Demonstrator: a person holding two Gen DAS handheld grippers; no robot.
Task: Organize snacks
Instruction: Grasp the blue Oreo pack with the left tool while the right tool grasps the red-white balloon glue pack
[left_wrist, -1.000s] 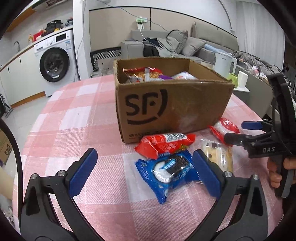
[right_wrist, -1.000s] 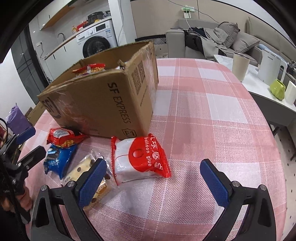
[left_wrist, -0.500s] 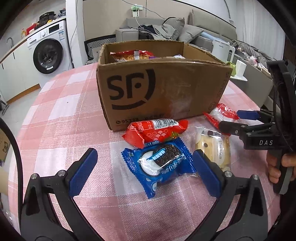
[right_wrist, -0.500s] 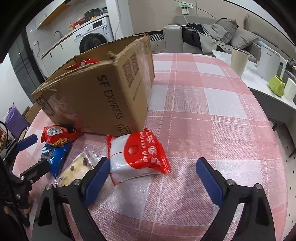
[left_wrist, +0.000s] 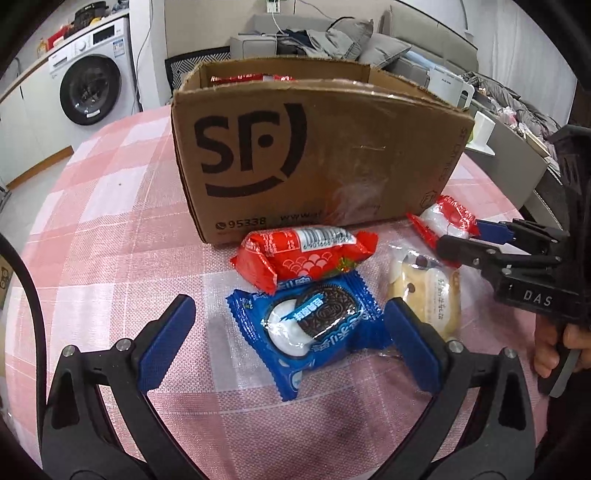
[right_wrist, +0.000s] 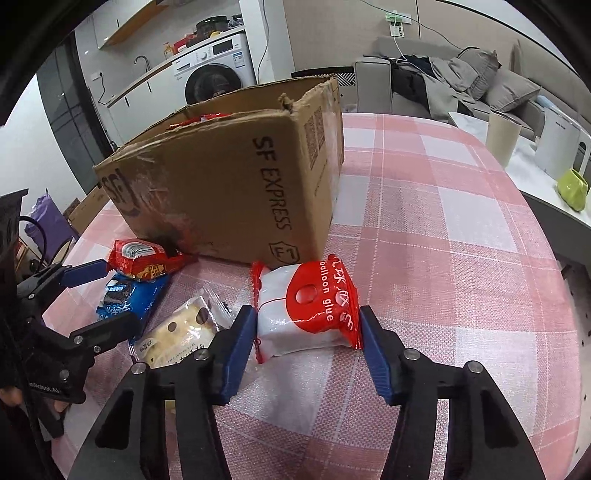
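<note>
Since the earlier frame the left gripper (left_wrist: 290, 338) has advanced and dropped toward the blue pack (left_wrist: 314, 325); the right gripper (right_wrist: 306, 347) has narrowed from wide open. Left gripper: jaws open, blue pack between them, red pack (left_wrist: 303, 254) just ahead, partly overlapping it. Risk: closing may drag the red pack along. Right gripper: jaws closing, pads at the glue pack (right_wrist: 306, 310) edges, box (right_wrist: 236, 177) ahead on the tabletop (right_wrist: 443, 229). Risk: the slack film may slip out.

Each tool is matte black plastic with ribbed blue pads on its fingers and silver screw heads at the joints. The right tool (left_wrist: 458, 236) carries white "DAS" lettering on its body; a black cable loops beside the left tool (left_wrist: 288, 343).
</note>
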